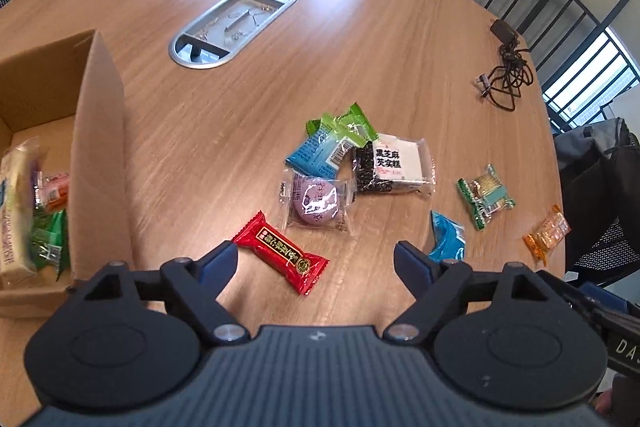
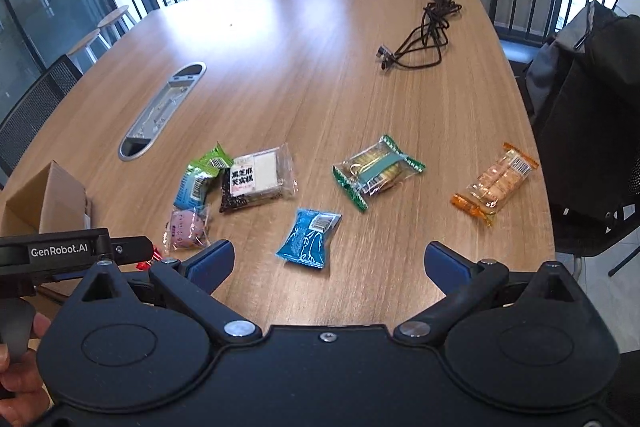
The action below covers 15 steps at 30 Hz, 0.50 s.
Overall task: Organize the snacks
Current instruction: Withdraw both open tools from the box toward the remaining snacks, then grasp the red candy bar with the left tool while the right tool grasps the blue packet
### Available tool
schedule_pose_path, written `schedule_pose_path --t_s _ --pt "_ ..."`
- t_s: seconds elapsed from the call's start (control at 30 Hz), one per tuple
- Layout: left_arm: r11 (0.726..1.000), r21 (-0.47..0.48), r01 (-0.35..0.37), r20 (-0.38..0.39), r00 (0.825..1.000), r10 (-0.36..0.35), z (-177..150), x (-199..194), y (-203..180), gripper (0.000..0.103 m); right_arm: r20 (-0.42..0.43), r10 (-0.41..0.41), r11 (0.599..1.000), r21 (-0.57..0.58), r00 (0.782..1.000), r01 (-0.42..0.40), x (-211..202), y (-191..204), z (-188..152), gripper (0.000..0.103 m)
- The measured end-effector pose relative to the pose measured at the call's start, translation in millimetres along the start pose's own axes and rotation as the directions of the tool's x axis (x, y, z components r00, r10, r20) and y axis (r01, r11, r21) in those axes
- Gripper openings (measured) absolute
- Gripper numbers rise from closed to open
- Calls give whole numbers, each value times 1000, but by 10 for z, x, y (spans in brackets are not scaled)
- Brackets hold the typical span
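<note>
Bare tabletop point(image 1: 224, 131) lies open between the cardboard box point(image 1: 100, 147) on the left and the snack cluster point(image 1: 352, 163). The far half is free except for the cable grommet point(image 1: 234, 25) and a coiled charger point(image 2: 430, 27) far right.

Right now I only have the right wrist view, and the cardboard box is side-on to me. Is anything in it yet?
Observer: Yes. The left wrist view looks into the cardboard box, and it already holds several packets, including a long pale packet.
Operator: I see only a corner of a red candy at my left edge. Is it whole?
Observer: Whole and wrapped. It lies flat on the table, right in front of the left gripper.
Operator: Is it gripped?
Observer: No. The left fingers stand wide apart with the candy between them, and neither presses on it.
</note>
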<state>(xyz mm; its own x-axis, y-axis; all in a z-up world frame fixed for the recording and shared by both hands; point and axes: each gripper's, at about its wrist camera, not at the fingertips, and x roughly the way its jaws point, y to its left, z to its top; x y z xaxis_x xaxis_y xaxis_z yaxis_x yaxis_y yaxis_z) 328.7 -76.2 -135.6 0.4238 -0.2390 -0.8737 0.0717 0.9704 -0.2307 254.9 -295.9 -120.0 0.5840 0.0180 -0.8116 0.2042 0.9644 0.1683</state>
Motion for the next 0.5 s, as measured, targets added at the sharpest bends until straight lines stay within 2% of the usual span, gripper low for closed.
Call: schedule_pose_path --t_s 0.13,0.23,0.5 --pt "1000 -9 -5 -30 1000 5 29 185 18 82 -24 -21 1000 -1 999 21 186 3 16 94" --pt "1000 -20 -11 -47 999 10 40 291 30 82 -47 -13 1000 18 999 14 319 -26 50 84" --pt "998 -37 -53 -71 996 50 32 497 131 76 -81 -6 1000 3 997 6 554 56 102 83"
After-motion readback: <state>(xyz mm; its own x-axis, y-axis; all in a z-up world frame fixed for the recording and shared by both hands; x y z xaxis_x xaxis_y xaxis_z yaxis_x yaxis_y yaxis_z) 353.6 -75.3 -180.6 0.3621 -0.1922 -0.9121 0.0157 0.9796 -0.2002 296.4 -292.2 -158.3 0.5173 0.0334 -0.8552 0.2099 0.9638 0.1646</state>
